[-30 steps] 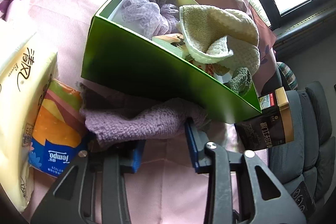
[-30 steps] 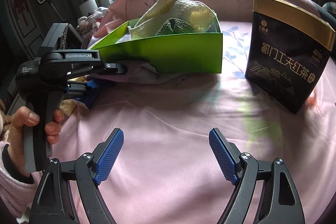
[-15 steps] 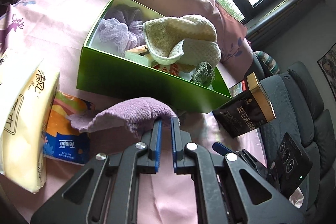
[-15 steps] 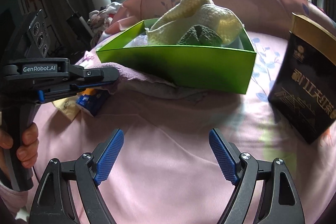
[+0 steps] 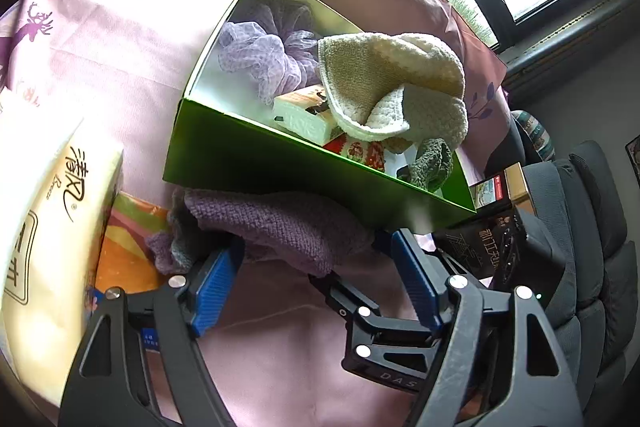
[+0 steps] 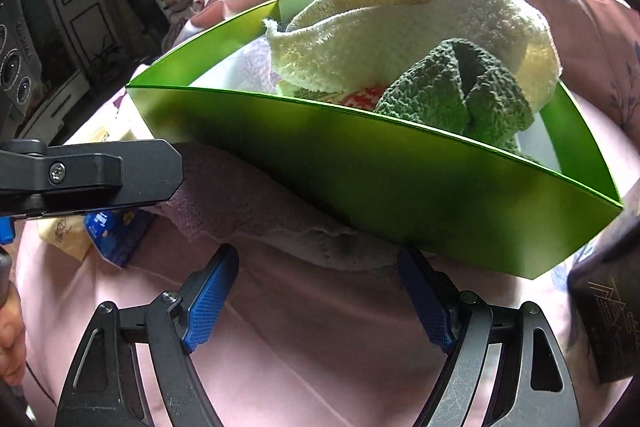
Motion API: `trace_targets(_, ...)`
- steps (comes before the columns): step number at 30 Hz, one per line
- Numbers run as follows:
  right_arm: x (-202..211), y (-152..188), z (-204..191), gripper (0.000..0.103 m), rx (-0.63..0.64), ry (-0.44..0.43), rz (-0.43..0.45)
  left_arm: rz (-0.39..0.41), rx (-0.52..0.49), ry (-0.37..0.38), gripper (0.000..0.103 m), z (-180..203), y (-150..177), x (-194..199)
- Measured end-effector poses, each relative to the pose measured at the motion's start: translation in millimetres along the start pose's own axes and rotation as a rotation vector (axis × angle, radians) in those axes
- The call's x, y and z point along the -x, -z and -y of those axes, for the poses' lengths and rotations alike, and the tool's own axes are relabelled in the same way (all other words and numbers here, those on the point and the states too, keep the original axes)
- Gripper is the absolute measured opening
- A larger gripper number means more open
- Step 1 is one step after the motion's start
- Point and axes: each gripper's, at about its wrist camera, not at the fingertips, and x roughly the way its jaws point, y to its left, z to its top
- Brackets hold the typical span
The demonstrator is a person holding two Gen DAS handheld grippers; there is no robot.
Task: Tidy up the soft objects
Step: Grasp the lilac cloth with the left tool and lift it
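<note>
So the left gripper (image 5: 316, 267) has just been opening its jaws, and now the blue pads (image 5: 214, 291) stand well apart with the rumpled purple knitted cloth (image 5: 276, 227) lying loose between them, not pinched. That cloth sits on the pink bedsheet (image 5: 120, 47), tucked right against the near wall of the green cardboard box (image 5: 248, 159), maybe partly under its edge, hard to say.

Inside the box: a lilac mesh scrunchie (image 5: 256, 63) at the far left end, a cream waffle-knit towel (image 5: 392, 79) heaped over the middle, a small pale carton (image 5: 304, 115) poking out below it, and a dark green knitted cloth (image 5: 432, 159) at the right end.

The right gripper (image 6: 316, 291) is also spread wide and holding nothing; its tips sit just short of the same purple cloth (image 6: 240, 203), close under the box wall (image 6: 400, 179). From that view the left gripper's black finger (image 6: 100, 175) comes in from the left over the cloth.

Left of the cloth there's a yellow tissue pack (image 5: 44, 227) and a smaller orange and blue tissue packet (image 5: 124, 251). A black and gold tea box (image 5: 496, 247) stands at the right, past the box corner.
</note>
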Motion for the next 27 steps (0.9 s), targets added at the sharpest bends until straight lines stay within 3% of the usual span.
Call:
trace_targets(2, -2.9, -1.0, -1.7, 0.081, 0.01, 0.019, -0.001, -0.008, 0.016, -0.009, 0.073, -2.6, -2.1, -5.1)
trace_targets(3, -3.7, -1.9, -2.3, 0.073, 0.018, 0.039, -0.001, -0.011, 0.026, -0.014, 0.071, -5.0, -3.0, -7.5)
trace_targets(5, -2.4, -3.5, 1.8, 0.052, 0.019, 0.07, 0.002, -0.018, 0.047, -0.042, 0.043, -9.3, -4.9, -12.3)
trace_targets(7, -0.1, -6.1, 13.1, 0.031, -0.027, 0.04, 0.003, -0.038, 0.072, -0.041, 0.032, -14.8, -6.0, -17.8)
trace_targets(10, 3.9, -2.4, 19.1, 0.016, -0.041, 0.0, 0.014, -0.053, 0.06, -0.042, 0.018, -14.1, -5.9, -22.4)
trace_targets(12, 7.8, 0.8, 19.2, 0.013, -0.055, -0.041, 0.029, -0.061, 0.034, -0.031, 0.011, -10.2, -3.3, -22.4)
trace_targets(15, 18.1, 6.9, 23.9, 0.012, -0.108, -0.163, 0.067, -0.071, 0.007, -0.017, 0.009, -6.4, -1.2, -19.6)
trace_targets(20, 50.4, 21.9, 19.9, 0.012, -0.14, -0.274, 0.119, -0.062, -0.051, 0.005, 0.009, 5.6, 7.0, -1.0)
trace_targets(27, 91.4, 34.1, 1.1, 0.012, -0.114, -0.248, 0.124, -0.057, -0.123, 0.018, 0.009, 25.4, 30.8, 17.9)
